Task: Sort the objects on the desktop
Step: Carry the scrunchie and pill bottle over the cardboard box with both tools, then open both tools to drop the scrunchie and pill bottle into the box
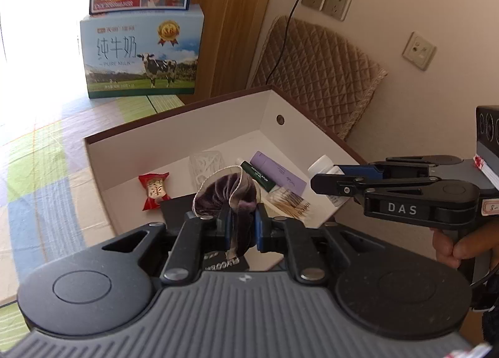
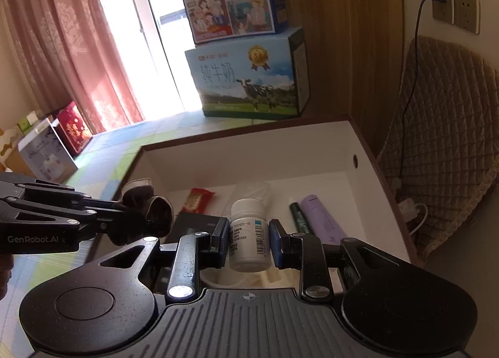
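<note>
Between your left gripper [image 1: 242, 230] pads | velvet pouch [image 1: 226, 194] pinched, soft and floppy, hold the bunched neck | right gripper [image 2: 248, 241] clamps pill bottle [image 2: 249, 234] over box [image 2: 358, 139], light, slick, squeeze mid-body

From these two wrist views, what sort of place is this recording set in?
Most likely a lived-in home room, not a lab: pink curtains by a bright doorway, stacked milk cartons on a checked mat, and a quilted cushion leaning under wall sockets.
</note>
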The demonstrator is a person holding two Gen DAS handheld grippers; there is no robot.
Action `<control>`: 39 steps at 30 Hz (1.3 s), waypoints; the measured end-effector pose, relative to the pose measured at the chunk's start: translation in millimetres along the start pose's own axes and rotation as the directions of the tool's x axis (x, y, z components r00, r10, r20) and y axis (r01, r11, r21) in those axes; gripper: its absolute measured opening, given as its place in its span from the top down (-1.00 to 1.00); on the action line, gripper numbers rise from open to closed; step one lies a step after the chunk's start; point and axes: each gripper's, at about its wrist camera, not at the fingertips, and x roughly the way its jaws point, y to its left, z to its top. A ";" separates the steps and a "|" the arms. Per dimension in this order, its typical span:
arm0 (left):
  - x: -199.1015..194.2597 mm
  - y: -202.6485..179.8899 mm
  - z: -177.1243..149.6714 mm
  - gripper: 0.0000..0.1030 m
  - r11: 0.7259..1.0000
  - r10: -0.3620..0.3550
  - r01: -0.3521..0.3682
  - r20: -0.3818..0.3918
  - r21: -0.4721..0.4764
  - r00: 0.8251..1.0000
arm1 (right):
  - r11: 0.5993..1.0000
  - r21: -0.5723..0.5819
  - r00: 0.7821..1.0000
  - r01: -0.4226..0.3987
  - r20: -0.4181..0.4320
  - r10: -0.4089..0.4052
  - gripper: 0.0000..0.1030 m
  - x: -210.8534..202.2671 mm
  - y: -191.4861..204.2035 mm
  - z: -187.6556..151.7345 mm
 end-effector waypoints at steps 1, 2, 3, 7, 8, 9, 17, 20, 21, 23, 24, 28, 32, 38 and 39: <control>7.3 -0.8 3.8 0.79 1.000 0.000 0.000 -0.006 0.000 1.000 | 1.000 -0.006 1.000 0.004 -0.007 -0.004 0.52 5.0 -4.0 2.3; 14.5 -1.3 7.2 0.79 1.000 0.001 -0.002 -0.014 -0.004 1.000 | 1.000 -0.012 1.000 0.008 -0.016 -0.008 0.52 10.3 -8.0 4.1; 20.8 -1.8 10.4 0.79 1.000 0.002 -0.002 -0.020 -0.004 1.000 | 1.000 -0.014 1.000 0.011 -0.024 -0.011 0.52 15.5 -11.2 6.0; 45.4 -1.5 21.7 0.79 1.000 0.024 -0.025 -0.044 -0.010 0.999 | 0.999 -0.034 0.998 0.016 -0.061 -0.018 0.52 38.3 -22.1 12.8; 51.1 0.0 24.1 0.79 0.999 0.034 -0.034 -0.050 -0.013 0.998 | 0.999 -0.041 0.998 0.015 -0.068 -0.017 0.52 43.3 -23.2 14.8; 57.0 1.8 26.4 0.79 0.999 0.045 -0.046 -0.057 -0.016 0.997 | 0.999 -0.044 0.997 0.012 -0.075 -0.016 0.52 47.8 -24.6 16.4; 89.3 20.3 42.3 0.79 0.991 0.127 -0.130 -0.094 -0.033 0.987 | 0.998 -0.060 0.993 -0.001 -0.121 -0.006 0.52 86.3 -34.5 34.8; 97.4 28.5 46.3 0.79 0.988 0.146 -0.151 -0.105 -0.040 0.984 | 0.997 -0.071 0.989 -0.006 -0.147 -0.005 0.52 100.8 -37.0 39.9; 99.6 31.5 47.1 0.79 0.987 0.151 -0.157 -0.110 -0.044 0.982 | 0.997 -0.074 0.988 -0.003 -0.155 -0.008 0.52 106.0 -38.1 41.7; 104.7 37.5 48.8 0.79 0.985 0.161 -0.168 -0.118 -0.050 0.980 | 0.997 -0.080 0.985 0.000 -0.170 -0.014 0.52 114.0 -39.7 43.7; 107.7 40.7 49.9 0.79 0.983 0.167 -0.175 -0.122 -0.054 0.978 | 0.997 -0.080 0.984 0.003 -0.176 -0.017 0.52 117.4 -40.4 44.3; 120.4 51.5 54.2 0.79 0.979 0.177 -0.189 -0.146 -0.072 0.973 | 0.997 -0.072 0.982 -0.003 -0.186 -0.011 0.53 125.2 -43.1 45.3; 130.8 56.6 56.2 0.78 0.976 0.194 -0.207 -0.161 -0.070 0.968 | 0.998 -0.066 0.982 -0.003 -0.188 -0.009 0.52 127.1 -44.1 46.4; 140.1 59.5 55.8 0.76 0.975 0.192 -0.207 -0.171 -0.077 0.966 | 0.998 -0.060 0.982 -0.003 -0.186 -0.009 0.52 129.0 -46.8 48.1; 140.3 59.3 55.6 0.71 0.975 0.192 -0.207 -0.170 -0.077 0.967 | 0.998 -0.060 0.982 -0.002 -0.187 -0.009 0.52 129.0 -47.2 48.0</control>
